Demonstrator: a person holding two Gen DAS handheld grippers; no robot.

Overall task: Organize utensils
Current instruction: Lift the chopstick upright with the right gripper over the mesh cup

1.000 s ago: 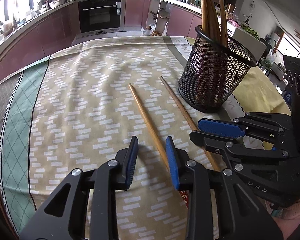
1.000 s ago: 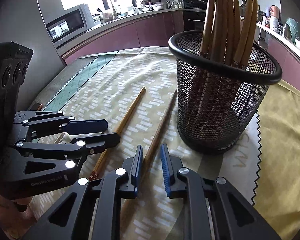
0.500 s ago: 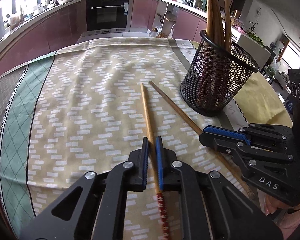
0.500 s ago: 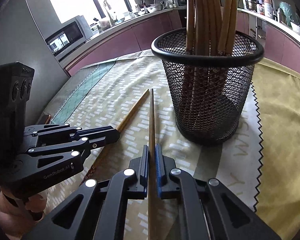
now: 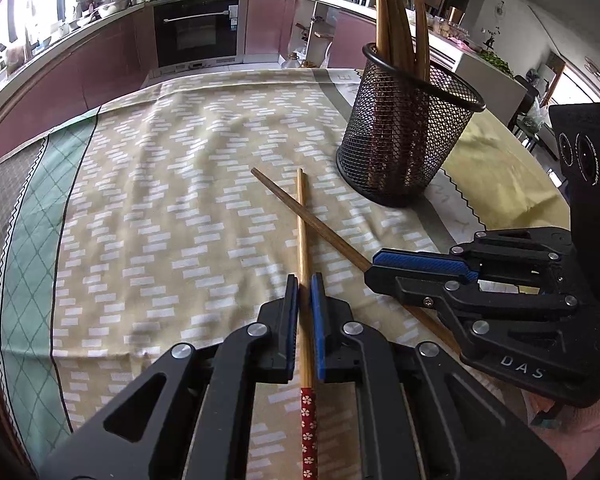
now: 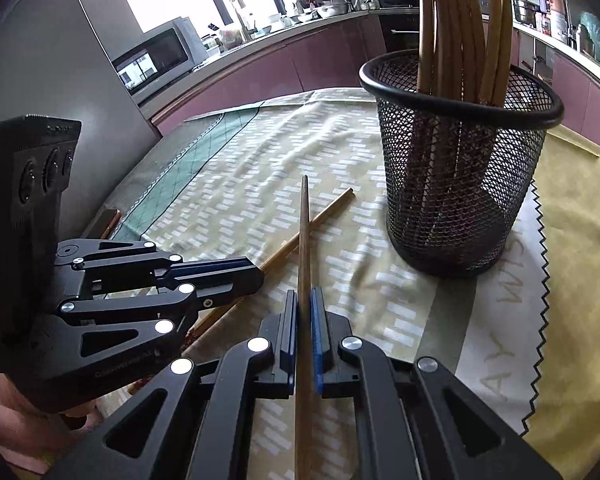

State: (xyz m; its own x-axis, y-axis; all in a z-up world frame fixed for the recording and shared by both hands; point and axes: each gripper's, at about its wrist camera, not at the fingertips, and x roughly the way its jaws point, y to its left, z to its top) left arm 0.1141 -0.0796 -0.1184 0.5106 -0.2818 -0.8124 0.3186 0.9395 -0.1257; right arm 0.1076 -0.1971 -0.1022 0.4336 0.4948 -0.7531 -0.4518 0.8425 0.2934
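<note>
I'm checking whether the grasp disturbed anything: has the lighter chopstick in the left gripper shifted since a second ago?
Yes. The lighter chopstick has swung its far tip toward the mesh holder and now crosses the darker chopstick.

Your left gripper [image 5: 305, 292] and right gripper [image 6: 305, 306] are black linkages with silver screws and blue finger pads

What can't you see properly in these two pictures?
- Left wrist view: the lighter chopstick runs off the bottom edge, so its end is cut off.
- Left wrist view: the darker chopstick vanishes behind the right gripper.
- Right wrist view: the lighter chopstick's patterned end hides behind the left gripper.
- Both views: the chopsticks in the mesh holder leave the top edge; its mesh blurs their lower ends.
- Right wrist view: tablecloth lettering is partly cut off.
</note>
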